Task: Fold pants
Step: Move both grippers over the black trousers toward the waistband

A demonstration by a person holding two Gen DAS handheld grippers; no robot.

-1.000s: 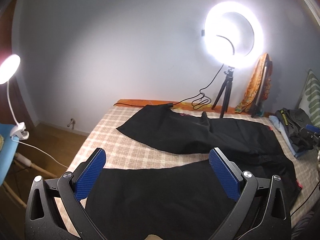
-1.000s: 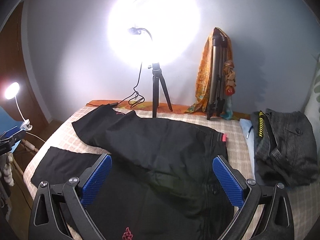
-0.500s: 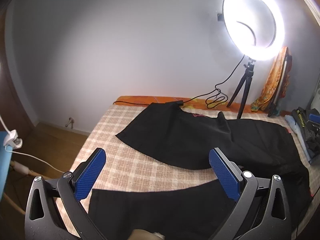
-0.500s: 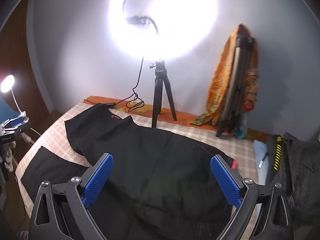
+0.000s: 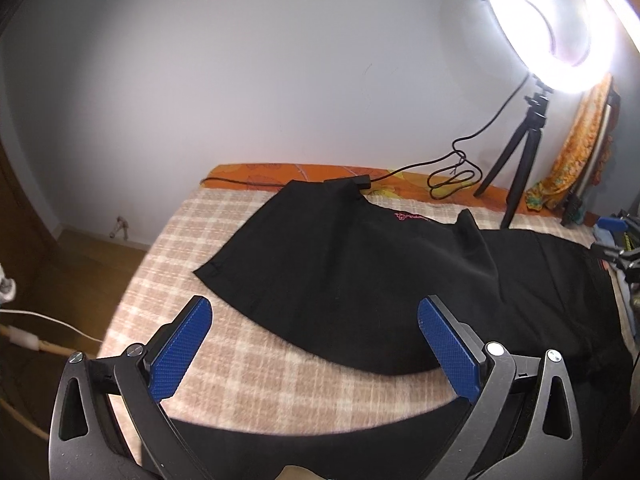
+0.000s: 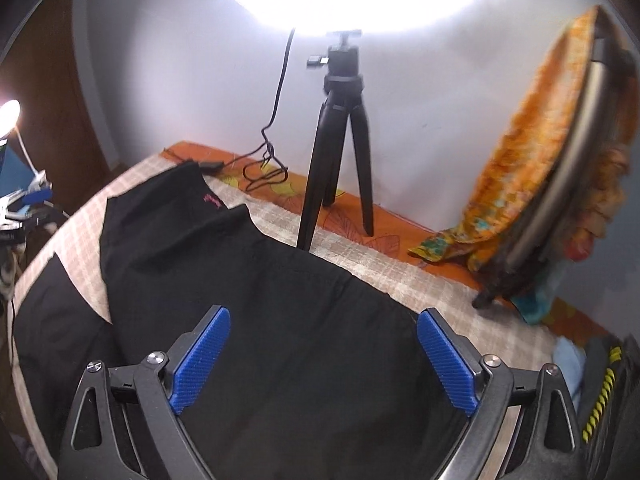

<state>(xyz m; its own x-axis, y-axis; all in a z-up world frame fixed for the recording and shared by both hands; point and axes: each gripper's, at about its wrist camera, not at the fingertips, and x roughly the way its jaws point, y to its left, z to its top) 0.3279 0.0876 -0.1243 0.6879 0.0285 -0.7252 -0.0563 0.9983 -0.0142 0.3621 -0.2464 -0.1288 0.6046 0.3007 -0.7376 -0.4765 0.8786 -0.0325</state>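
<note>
Left wrist view, left gripper point(image 5: 314, 346) spread wide, nothing clamped, checked blanket point(image 5: 248, 364) now between pads, right gripper point(image 6: 322, 354) closing, empty, black pants point(image 6: 256, 300) spread beneath, ring light tripod point(image 6: 340, 136) loomed nearer than before.

left tongs point(image 5: 316, 344): black frame, blue ribbed pads, silver screws | right tongs point(image 6: 324, 354): same

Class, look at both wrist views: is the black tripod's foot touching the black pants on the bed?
Apart. In the right wrist view the tripod feet stand on bedding, with a strip of checked blanket between them and the pants.
</note>
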